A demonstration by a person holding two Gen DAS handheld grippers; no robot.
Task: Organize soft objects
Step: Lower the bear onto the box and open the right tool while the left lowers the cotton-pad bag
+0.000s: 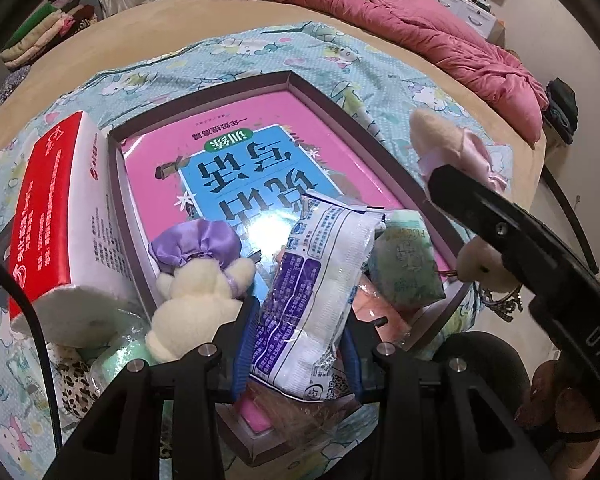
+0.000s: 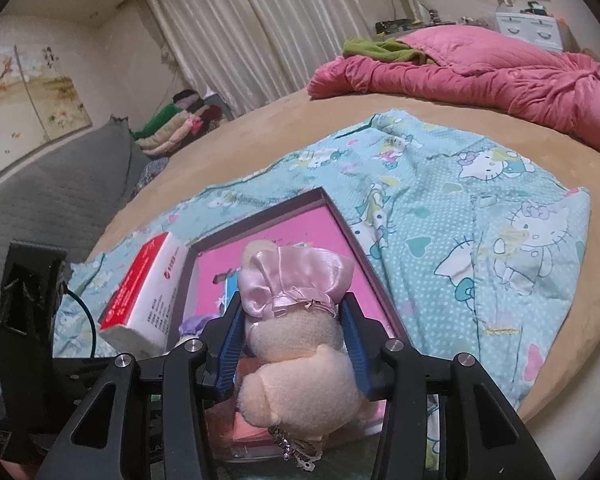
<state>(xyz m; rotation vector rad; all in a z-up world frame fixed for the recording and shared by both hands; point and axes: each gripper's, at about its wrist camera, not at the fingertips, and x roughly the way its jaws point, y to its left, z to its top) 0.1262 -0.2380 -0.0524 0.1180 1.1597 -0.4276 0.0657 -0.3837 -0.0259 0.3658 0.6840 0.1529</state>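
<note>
Over a shallow box lined with a pink book, two handheld grippers each carry a soft item toward the pile at its near end. The left gripper is clamped on a white-and-purple plastic packet, which stands on end between the blue pads, its long axis running up and away from the fingers and leaning slightly right; its lower end sits just above the box's near corner, so by the look of it the drop lies straight down. A cream plush with a purple cap touches the packet's left side and a pale green pouch lies just to its right. The right gripper grips a peach plush toy in a pink satin bonnet, bonnet pointing forward, a beaded chain hanging below; it hovers over the box's near right edge. A red-and-white tissue pack leans on the box's left wall, all on a cartoon-print cloth.
</note>
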